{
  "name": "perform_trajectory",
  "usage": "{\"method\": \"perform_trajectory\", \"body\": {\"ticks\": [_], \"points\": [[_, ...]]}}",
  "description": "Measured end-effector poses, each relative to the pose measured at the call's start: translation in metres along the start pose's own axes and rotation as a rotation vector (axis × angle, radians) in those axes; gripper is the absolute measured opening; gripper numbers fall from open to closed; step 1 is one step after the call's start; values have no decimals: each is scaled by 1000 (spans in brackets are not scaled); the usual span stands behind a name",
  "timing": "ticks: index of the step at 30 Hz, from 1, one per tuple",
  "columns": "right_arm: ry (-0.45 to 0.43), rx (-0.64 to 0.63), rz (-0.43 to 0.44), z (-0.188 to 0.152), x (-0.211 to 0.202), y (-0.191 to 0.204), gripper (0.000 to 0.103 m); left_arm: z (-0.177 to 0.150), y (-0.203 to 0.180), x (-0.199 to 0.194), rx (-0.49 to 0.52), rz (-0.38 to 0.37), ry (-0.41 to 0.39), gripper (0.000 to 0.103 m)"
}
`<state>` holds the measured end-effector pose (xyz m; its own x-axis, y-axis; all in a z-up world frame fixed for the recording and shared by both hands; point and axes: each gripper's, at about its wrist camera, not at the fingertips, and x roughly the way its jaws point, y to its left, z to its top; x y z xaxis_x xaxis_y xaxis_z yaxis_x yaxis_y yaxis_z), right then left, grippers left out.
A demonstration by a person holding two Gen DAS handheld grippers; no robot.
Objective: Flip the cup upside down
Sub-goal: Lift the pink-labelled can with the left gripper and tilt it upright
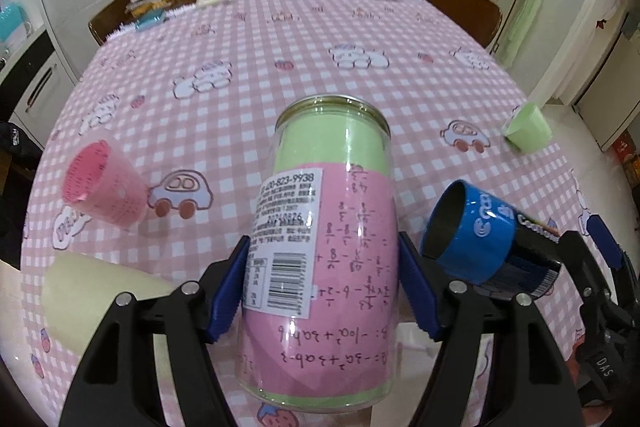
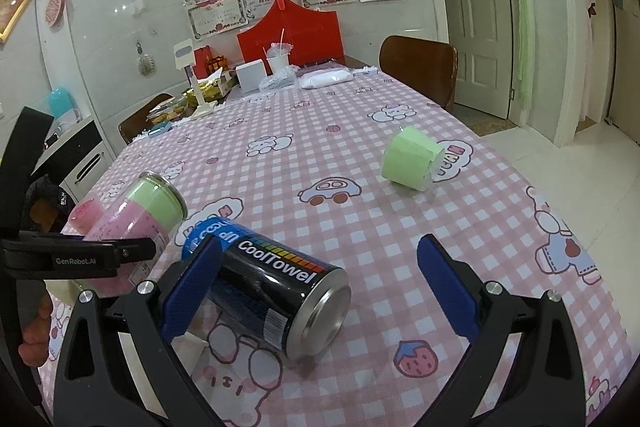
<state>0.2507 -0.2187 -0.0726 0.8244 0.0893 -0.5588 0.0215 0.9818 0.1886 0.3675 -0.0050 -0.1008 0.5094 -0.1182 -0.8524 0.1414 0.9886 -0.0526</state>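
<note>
My left gripper (image 1: 322, 287) is shut on a clear cup (image 1: 324, 247) lined with pink and green paper. The cup is tilted, its open mouth pointing away from me over the table. It also shows in the right wrist view (image 2: 136, 223), held by the left gripper's finger (image 2: 100, 253). My right gripper (image 2: 320, 287) is open. A blue and black CoolTowel can-shaped cup (image 2: 276, 287) lies on its side on the cloth, against the right gripper's left finger, metal base toward me. The can also shows in the left wrist view (image 1: 480, 235).
A pink cup (image 1: 104, 183) and a cream cup (image 1: 92, 299) lie at the left. A green cup (image 2: 408, 159) lies on its side farther right. The pink checked tablecloth (image 2: 360, 131) covers the table; boxes and a red stand (image 2: 292, 31) crowd its far end. Chairs stand around.
</note>
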Motion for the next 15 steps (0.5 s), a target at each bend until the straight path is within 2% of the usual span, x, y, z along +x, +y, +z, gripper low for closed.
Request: {"method": "perform_trajectory", "body": {"ticks": [7, 15], "points": [[-40, -18, 10, 0, -23, 10, 94, -11, 2, -46, -11, -20, -101, 70], [-40, -44, 55, -10, -43, 28, 94, -54, 6, -91, -24, -51, -167, 70]]}}
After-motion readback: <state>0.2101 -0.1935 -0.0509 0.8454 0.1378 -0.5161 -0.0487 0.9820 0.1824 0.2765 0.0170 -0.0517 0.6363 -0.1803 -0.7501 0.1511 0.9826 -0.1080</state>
